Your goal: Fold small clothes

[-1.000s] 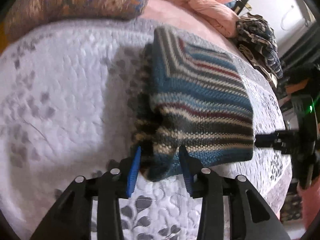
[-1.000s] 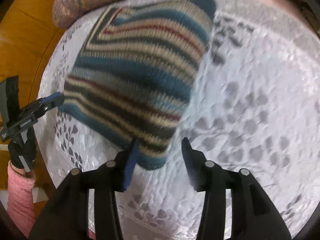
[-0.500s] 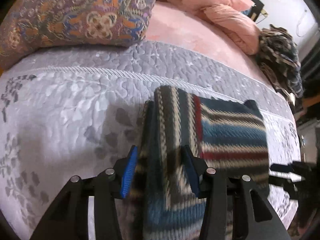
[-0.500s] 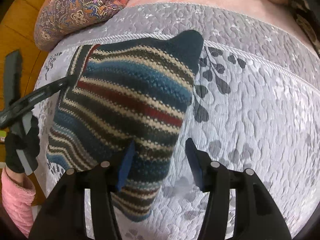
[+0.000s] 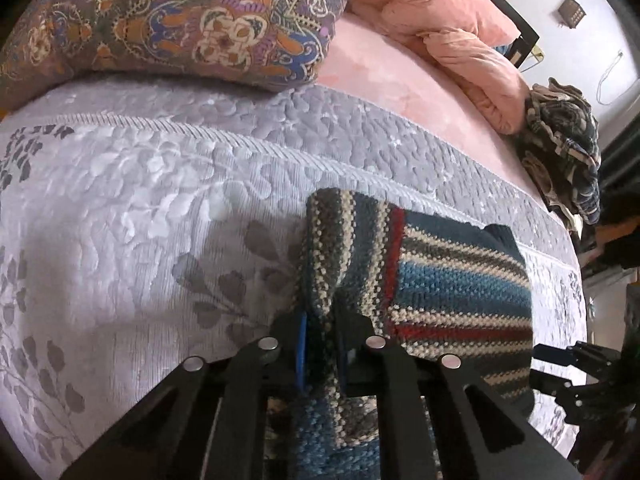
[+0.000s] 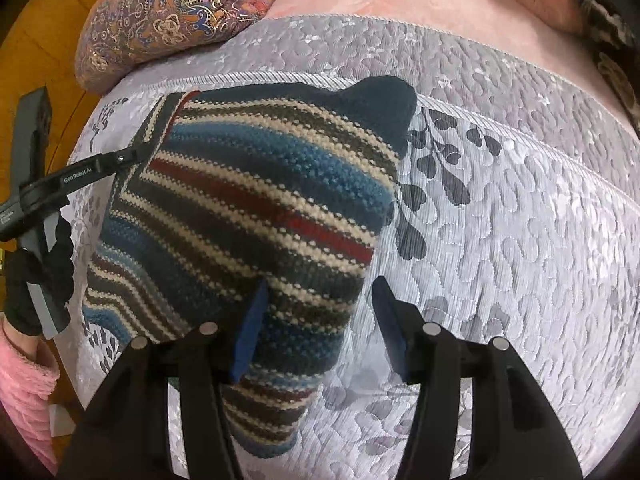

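- Lying on a grey quilted bedspread (image 5: pixel 132 208): one striped knit garment (image 6: pixel 256 200), folded, bands of blue, cream, dark grey and red, set near the bedspread's piped seam.
- Left gripper (image 5: pixel 322 344) — fingers drawn close together, pinching a fold at the garment's left edge; the knit bunches between the blue-lined pads and runs back under the gripper body.
- Right gripper (image 6: pixel 320 320) — fingers spread wide apart. The left pad (image 6: pixel 250 332) rests against the garment's near corner; the right one stands over bare bedspread, clear of the cloth. Nothing is clamped.
- In the right wrist view, the left gripper's tip meets the garment's far left edge; a hand in a dark glove (image 6: pixel 36 280) with a pink sleeve (image 6: pixel 24 392) holds its handle.
- In the left wrist view, the right gripper shows at the right margin, just beside the garment's edge.
- Patterned pillow (image 5: pixel 168 20), purple and orange, at the bedspread's far side.
- Pink bedding (image 5: pixel 452 36), rumpled, beyond the pillow on a pink sheet.
- Pile of dark plaid clothes (image 5: pixel 564 148), well apart from the garment, at the far right.
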A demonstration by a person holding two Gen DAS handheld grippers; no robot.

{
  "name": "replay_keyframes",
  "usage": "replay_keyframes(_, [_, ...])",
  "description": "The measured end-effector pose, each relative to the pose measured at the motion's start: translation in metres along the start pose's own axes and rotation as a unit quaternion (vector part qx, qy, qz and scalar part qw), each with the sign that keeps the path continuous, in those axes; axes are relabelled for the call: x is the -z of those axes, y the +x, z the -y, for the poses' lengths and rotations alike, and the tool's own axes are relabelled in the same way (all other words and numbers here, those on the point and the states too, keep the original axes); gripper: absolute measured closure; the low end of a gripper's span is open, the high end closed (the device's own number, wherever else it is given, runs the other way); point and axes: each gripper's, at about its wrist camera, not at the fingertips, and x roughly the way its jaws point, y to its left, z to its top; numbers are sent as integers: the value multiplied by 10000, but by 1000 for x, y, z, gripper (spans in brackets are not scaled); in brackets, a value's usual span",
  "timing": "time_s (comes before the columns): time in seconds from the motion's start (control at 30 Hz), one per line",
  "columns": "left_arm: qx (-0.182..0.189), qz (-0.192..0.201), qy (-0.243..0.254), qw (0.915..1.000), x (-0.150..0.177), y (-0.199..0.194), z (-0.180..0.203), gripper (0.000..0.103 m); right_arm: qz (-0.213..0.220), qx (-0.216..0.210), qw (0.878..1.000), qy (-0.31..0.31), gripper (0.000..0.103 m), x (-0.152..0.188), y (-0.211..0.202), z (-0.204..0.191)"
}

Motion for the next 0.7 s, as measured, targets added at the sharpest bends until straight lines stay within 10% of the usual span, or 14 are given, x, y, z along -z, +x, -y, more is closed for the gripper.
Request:
replay_keyframes(0.5, [-5,-90,-147,9999,9,11,-13,78,-44,-96,9996,259,36,4,14,14])
replay_keyframes(0.7, [-21,-98,-221,9997,18,-18,-17,58,-59,-401,9973,609,38,9,0,24])
